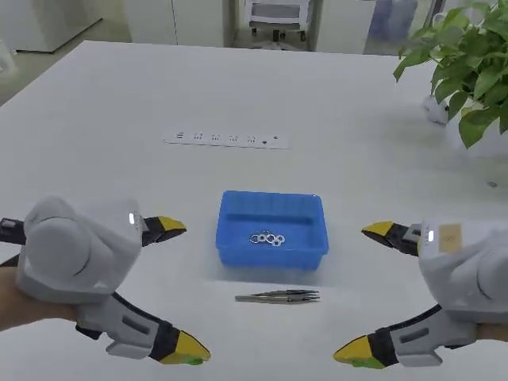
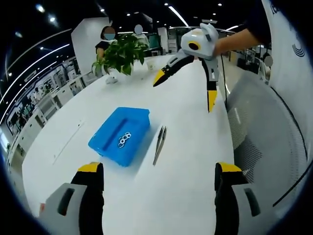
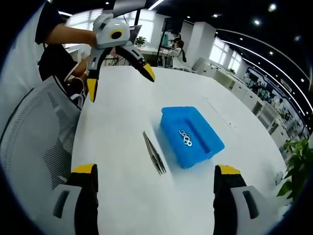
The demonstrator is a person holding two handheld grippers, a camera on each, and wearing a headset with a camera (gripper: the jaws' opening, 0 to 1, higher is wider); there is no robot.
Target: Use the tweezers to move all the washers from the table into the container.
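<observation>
Washers (image 1: 267, 238) lie clustered inside the blue container (image 1: 270, 258) on my white table (image 1: 159, 87). The tweezers (image 1: 278, 297) rest flat on the tabletop just in front of the container, on my side of it, apart from both grippers. My left gripper (image 1: 189, 289) hovers to the container's left, jaws spread wide and holding nothing. My right gripper (image 1: 355, 292) mirrors it on the container's right, equally wide apart and empty. Beyond the container lies a white power strip (image 1: 226, 140), with a leafy plant (image 1: 468, 71) farther off to its right.
</observation>
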